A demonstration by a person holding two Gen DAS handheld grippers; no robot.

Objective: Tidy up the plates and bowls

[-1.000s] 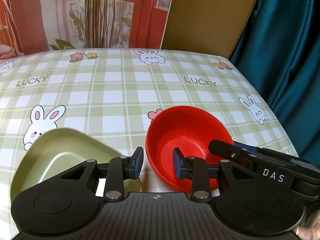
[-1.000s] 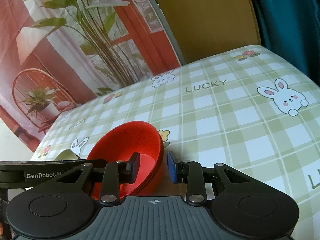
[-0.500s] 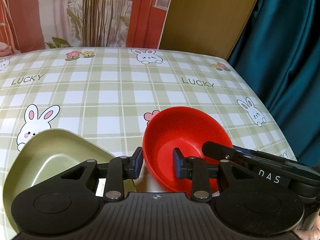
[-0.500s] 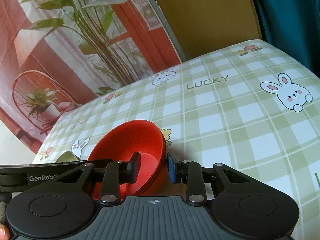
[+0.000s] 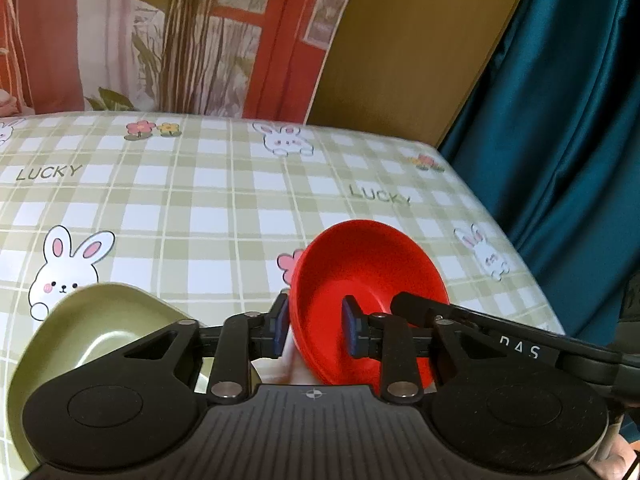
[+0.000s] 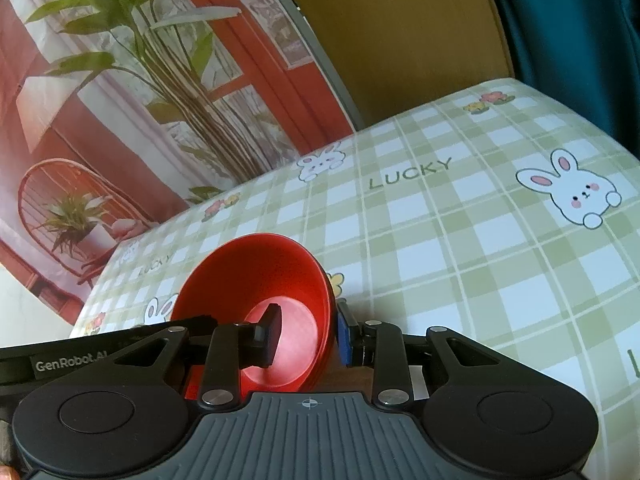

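Observation:
A red bowl (image 5: 372,276) is tilted up off the checked tablecloth. My left gripper (image 5: 314,330) straddles its left rim, one finger outside, one inside; the jaws look partly open. In the right wrist view the red bowl (image 6: 256,276) has my right gripper (image 6: 306,336) over its right rim, one finger inside, one outside, close to the wall. An olive green triangular dish (image 5: 80,332) lies at the lower left, behind the left gripper's body.
The tablecloth (image 5: 224,200) with rabbits and "LUCKY" print stretches behind the bowl. The table's right edge (image 5: 516,248) meets a teal curtain (image 5: 568,128). A wooden panel (image 5: 404,48) and a printed backdrop stand beyond the far edge.
The red bowl has tipped up more steeply and sits higher between both grippers. Both grippers' fingers now reach across its rim on opposite sides.

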